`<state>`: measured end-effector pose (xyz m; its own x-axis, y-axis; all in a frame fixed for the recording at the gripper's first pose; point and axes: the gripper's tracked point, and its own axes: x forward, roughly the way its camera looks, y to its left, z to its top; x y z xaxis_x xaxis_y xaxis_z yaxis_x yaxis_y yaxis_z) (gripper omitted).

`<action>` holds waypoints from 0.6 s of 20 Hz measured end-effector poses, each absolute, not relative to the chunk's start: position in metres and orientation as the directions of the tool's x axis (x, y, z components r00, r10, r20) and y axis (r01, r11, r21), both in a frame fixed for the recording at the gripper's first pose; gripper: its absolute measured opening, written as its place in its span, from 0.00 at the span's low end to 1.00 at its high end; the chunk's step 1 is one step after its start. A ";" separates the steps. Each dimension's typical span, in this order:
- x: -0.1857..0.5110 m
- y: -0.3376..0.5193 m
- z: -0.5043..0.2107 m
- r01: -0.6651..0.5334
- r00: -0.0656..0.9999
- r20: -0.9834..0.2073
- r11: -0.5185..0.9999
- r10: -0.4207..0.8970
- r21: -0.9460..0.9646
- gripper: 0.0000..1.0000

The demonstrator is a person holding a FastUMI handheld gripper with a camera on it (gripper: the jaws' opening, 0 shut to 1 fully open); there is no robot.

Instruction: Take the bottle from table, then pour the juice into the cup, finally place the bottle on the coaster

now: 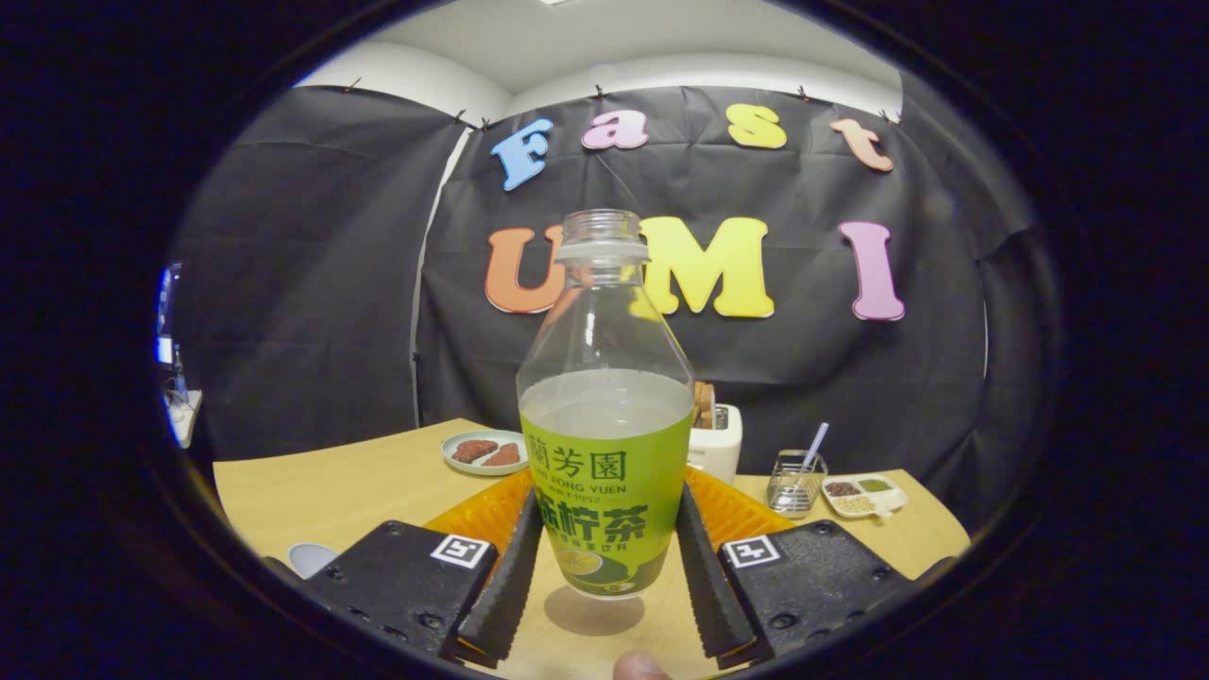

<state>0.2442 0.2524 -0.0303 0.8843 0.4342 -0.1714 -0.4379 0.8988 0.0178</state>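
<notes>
Both fingers of hand-held gripper clamp uncapped bottle — upright.

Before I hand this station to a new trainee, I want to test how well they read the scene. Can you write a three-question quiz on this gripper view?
1. True or false: the clear plastic bottle with the green label has no cap on.
2. Where does the bottle stand relative to the gripper? A) between its fingers B) far beyond them C) lying on the orange ribbed coaster
3. Fill in: the small oval plate behind the bottle holds two ______ pieces.

Key: 1 true. 2 A; the bottle is upright, the fingers flank its base, and whether they press on it cannot be told. 3 reddish-brown.
</notes>
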 end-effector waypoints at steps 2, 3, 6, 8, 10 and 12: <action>0.257 0.256 -0.050 -0.436 0.877 -0.204 0.899 0.436 0.048 0.76; 0.264 0.258 -0.062 -0.434 0.872 -0.224 0.899 0.436 0.058 0.76; 0.276 0.261 -0.104 -0.430 0.852 -0.309 0.901 0.423 0.050 0.76; 0.280 0.264 -0.116 -0.433 0.846 -0.329 0.900 0.421 0.038 0.76; 0.278 0.265 -0.122 -0.443 0.842 -0.329 0.896 0.427 0.029 0.76; 0.278 0.271 -0.125 -0.452 0.843 -0.318 0.892 0.434 0.018 0.76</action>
